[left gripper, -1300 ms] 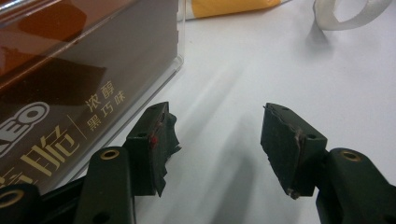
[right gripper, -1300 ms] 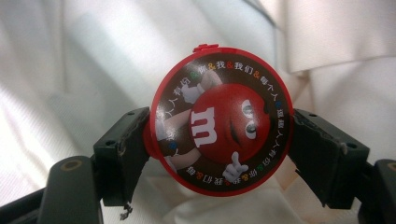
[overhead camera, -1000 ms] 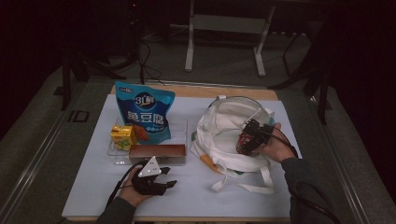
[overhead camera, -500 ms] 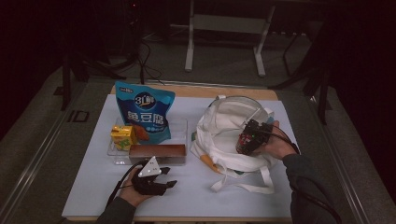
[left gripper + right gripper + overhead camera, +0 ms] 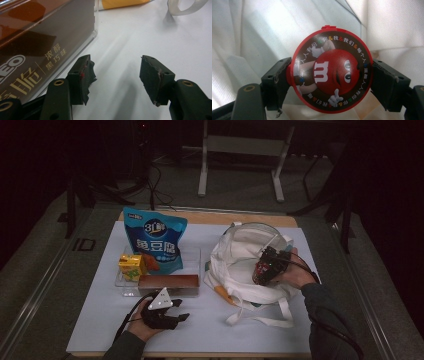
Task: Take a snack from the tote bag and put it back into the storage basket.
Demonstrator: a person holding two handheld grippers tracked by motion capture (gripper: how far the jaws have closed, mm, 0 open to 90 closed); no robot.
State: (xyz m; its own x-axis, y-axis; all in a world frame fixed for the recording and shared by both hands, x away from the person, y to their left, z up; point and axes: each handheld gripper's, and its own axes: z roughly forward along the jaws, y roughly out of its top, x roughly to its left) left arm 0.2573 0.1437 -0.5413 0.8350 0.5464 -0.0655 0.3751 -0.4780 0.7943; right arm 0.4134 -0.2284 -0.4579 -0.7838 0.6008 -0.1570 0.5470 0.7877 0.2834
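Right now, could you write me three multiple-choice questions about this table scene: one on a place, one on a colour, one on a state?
1. Where is the right gripper?
A. over the white cloth tote bag
B. over the clear plastic tray
C. on the floor

2. What colour is the rim of the round candy tin?
A. green
B. red
C. yellow

3. How are the fingers of the left gripper?
A. shut on the brown chocolate box
B. holding a strap
C. open, nothing between them

Answers: 1 A, the high view shows it above the bag. 2 B, the right gripper view shows a red edge. 3 C, bare table lies between them.
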